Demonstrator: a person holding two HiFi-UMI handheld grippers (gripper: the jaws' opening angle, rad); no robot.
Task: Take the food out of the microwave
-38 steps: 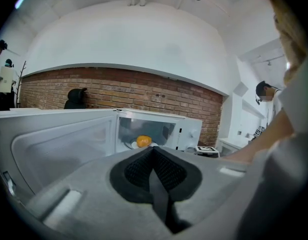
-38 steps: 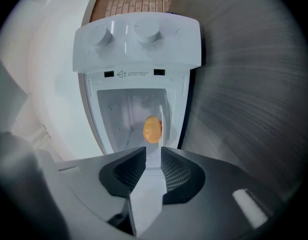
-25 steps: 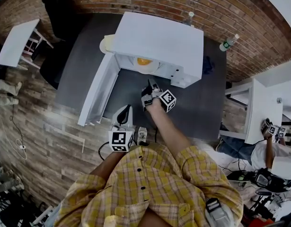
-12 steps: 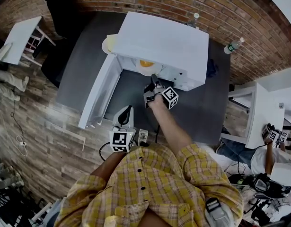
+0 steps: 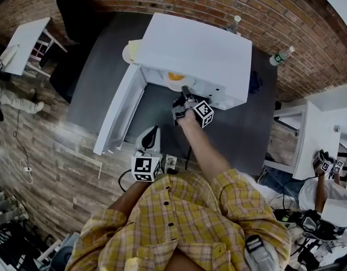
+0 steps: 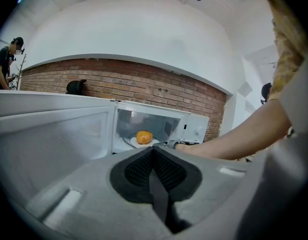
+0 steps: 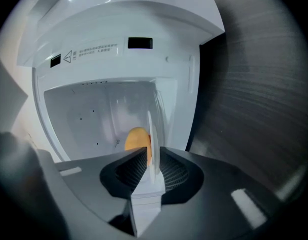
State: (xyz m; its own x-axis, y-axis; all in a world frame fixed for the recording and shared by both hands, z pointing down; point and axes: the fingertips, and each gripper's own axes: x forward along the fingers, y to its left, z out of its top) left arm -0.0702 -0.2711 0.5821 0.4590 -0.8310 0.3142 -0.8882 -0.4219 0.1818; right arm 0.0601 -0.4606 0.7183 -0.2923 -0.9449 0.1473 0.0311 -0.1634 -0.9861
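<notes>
The task is judged about half done: the microwave (image 5: 196, 49) stands with its door (image 5: 118, 114) swung fully open to the left, but the plate (image 7: 151, 129) and the orange food (image 7: 136, 139) on it are seen inside the cavity, not yet drawn out. The right gripper (image 5: 184, 92) is held at the opening, its jaws closed narrowly on the plate's rim (seen edge-on between the pads). The left gripper (image 5: 152, 131) is kept low near the body, jaws together on nothing. Lifting out and setting down are left. The microwave is set on a dark grey table (image 5: 105, 66), backed by a brick wall (image 5: 218, 4), over a wood-plank floor (image 5: 43, 151); a bottle (image 5: 281, 56) stands at the table's far corner.
</notes>
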